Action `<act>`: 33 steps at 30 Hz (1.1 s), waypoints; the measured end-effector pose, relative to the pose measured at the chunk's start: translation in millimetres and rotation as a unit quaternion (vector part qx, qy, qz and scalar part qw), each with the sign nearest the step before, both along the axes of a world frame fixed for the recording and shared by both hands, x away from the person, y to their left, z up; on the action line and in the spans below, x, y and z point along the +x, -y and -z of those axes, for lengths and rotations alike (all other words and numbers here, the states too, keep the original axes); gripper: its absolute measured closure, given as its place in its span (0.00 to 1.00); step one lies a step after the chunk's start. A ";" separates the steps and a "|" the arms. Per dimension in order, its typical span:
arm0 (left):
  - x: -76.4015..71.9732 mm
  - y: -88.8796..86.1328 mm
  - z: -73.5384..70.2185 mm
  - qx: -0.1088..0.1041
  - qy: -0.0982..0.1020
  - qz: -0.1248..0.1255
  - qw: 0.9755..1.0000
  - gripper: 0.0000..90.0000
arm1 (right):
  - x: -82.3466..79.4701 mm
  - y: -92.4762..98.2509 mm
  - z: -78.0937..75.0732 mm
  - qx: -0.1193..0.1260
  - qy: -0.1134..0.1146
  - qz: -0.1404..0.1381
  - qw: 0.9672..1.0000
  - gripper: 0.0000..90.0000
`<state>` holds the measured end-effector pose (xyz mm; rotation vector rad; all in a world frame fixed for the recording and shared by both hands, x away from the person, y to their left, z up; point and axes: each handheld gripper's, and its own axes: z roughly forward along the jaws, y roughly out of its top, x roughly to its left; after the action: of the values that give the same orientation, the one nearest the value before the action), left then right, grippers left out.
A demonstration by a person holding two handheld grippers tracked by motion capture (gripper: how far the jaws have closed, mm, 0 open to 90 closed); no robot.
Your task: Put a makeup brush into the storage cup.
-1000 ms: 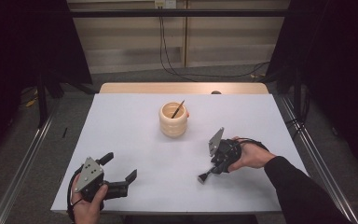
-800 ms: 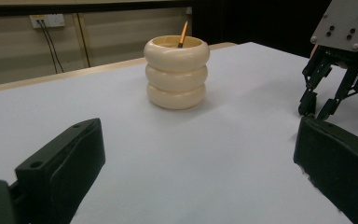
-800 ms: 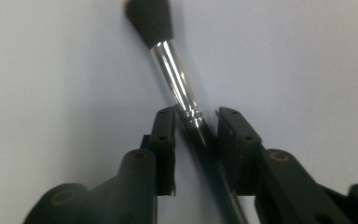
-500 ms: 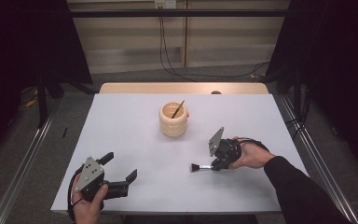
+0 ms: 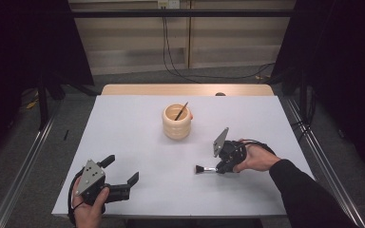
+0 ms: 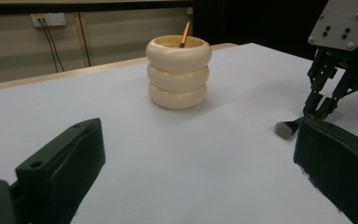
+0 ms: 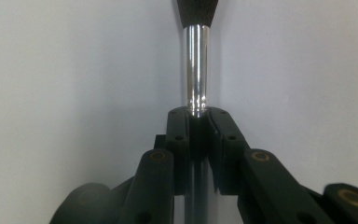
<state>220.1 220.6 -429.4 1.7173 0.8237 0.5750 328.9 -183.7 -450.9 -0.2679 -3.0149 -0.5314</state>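
A small brush [image 5: 205, 168] is being held by the right gripper [image 5: 221, 167] near the right edge of the white desk [image 5: 138, 128], toward its near side. The jaws have just been closing and are now clamped on the brush's shiny metal ferrule [image 7: 197, 65] — in the right gripper view the pads are being pressed against it from both sides, with the dark bristles [image 7: 197, 11] sticking out beyond the tips. In the high view the brush is lying about level, bristles pointed toward the desk's left edge.

The left gripper [image 5: 122, 175] is being held low at the near left corner of the desk, its jaws standing apart with nothing between them.

Toward the middle of the desk — nearer its far edge — a cream ribbed holder [image 5: 177, 121] is standing upright, with a thin stick [image 5: 181, 110] leaning inside it.
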 end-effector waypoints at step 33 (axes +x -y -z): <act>1.7 0.2 0.3 -0.002 -0.003 -0.003 1.000 0.03 | -9.9 40.0 -7.5 0.136 0.020 0.135 0.981 0.88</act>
<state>221.8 220.4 -429.7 1.7135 0.8332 0.5717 319.0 -223.7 -443.4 -0.6585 -2.9083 -0.9703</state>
